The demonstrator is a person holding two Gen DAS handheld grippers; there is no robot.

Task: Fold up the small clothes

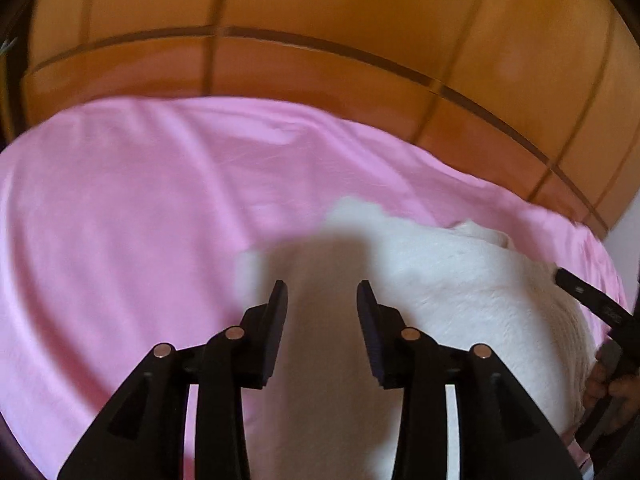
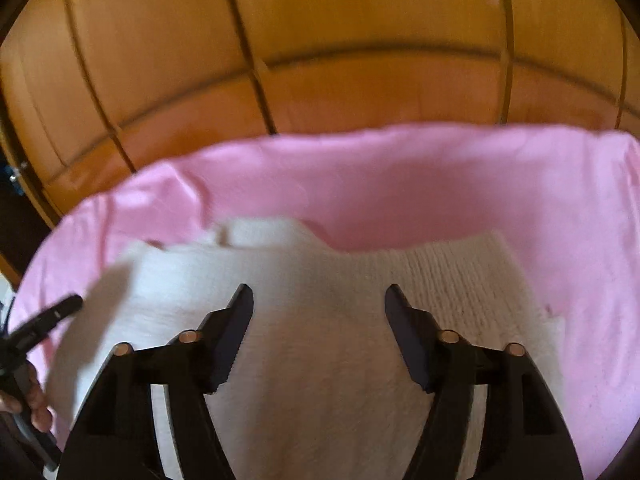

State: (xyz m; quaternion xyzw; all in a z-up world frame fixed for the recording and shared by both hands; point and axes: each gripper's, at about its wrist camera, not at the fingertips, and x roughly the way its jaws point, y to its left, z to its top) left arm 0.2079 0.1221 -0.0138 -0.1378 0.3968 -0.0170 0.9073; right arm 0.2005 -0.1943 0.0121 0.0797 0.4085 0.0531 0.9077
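A white knitted garment (image 1: 440, 280) lies on a pink sheet (image 1: 140, 220). In the left wrist view my left gripper (image 1: 322, 292) is open and empty, hovering over the garment's left part. The right gripper (image 1: 592, 300) shows at the right edge there, over the garment's right side. In the right wrist view my right gripper (image 2: 319, 296) is open and empty above the middle of the garment (image 2: 320, 352). The garment's ribbed edge lies to the right. The left gripper (image 2: 44, 320) shows at the left edge there. The pink sheet (image 2: 460, 192) surrounds the garment.
An orange wooden panelled wall (image 1: 320, 20) stands right behind the sheet's far edge and also fills the top of the right wrist view (image 2: 360, 40). Bare pink sheet lies left of the garment.
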